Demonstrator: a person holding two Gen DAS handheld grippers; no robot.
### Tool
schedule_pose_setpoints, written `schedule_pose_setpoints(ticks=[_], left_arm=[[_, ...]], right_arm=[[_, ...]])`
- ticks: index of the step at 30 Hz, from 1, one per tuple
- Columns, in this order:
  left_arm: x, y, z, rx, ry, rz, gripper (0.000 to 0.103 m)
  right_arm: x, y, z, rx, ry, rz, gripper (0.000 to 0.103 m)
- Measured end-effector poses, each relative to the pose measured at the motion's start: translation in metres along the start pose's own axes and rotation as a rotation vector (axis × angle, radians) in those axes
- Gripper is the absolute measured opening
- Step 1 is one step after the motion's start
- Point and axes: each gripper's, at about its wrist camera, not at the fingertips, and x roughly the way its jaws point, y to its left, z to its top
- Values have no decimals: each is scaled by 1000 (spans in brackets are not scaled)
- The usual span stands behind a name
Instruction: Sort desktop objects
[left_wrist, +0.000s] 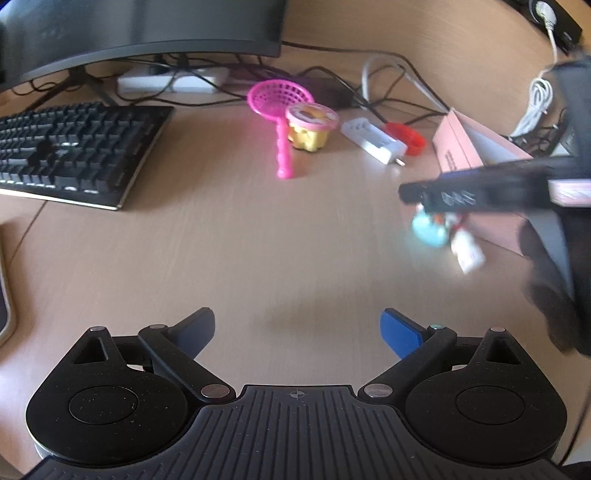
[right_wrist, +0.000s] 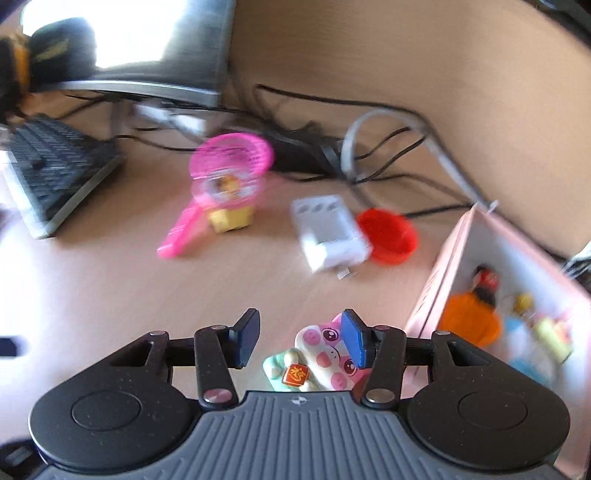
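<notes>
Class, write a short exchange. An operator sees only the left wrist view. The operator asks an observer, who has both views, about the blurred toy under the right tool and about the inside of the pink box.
Operator: What is the blurred toy under the right tool?
Observer: It is a pink-and-white pig figure with a red tag, between the tool's fingers. I cannot tell whether the pads press it.
Operator: Is the pink box empty?
Observer: No. An orange item and a dark-haired doll lie inside.
</notes>
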Motion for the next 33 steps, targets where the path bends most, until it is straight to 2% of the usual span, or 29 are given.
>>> schedule_pose_setpoints(ticks=[2, 5, 6, 7, 8, 13, 17, 22, 24, 30, 33], left_arm=[[4, -4, 0, 8, 11, -8, 99], [8, -12, 1, 20, 23, -21, 99], [9, -16, 2, 28, 23, -28, 99], [9, -19, 3, 36, 20, -35, 99], [8, -22, 3, 43, 15, -41, 99], [4, -29, 3, 39, -2, -42, 100], [0, -24, -2, 5, -1, -31, 100], [-6, -15, -9, -16, 7, -4, 100], [-12, -10, -13, -26, -2, 5, 100], [-14, 3, -21, -66, 13, 40, 100], [-11, 0, -18, -54, 18, 34, 100]], right_arm=[[-16, -3, -9, 19, -28, 51, 49], [-28, -12, -15, 30, -92, -31, 52], [-27, -18, -16, 49, -87, -49, 46], [-24, -27, -17, 74, -77, -38, 44], [-25, -32, -19, 90, -82, -38, 44], [-32, -46, -33, 128, -60, -148, 44], [-41, -50, -44, 183, -65, -107, 44], [-25, -36, -36, 157, -62, -125, 44], [-27, -37, -36, 167, -62, -98, 44], [-45, -51, -68, 219, -28, -6, 45], [-59, -49, -84, 204, -12, 1, 45]])
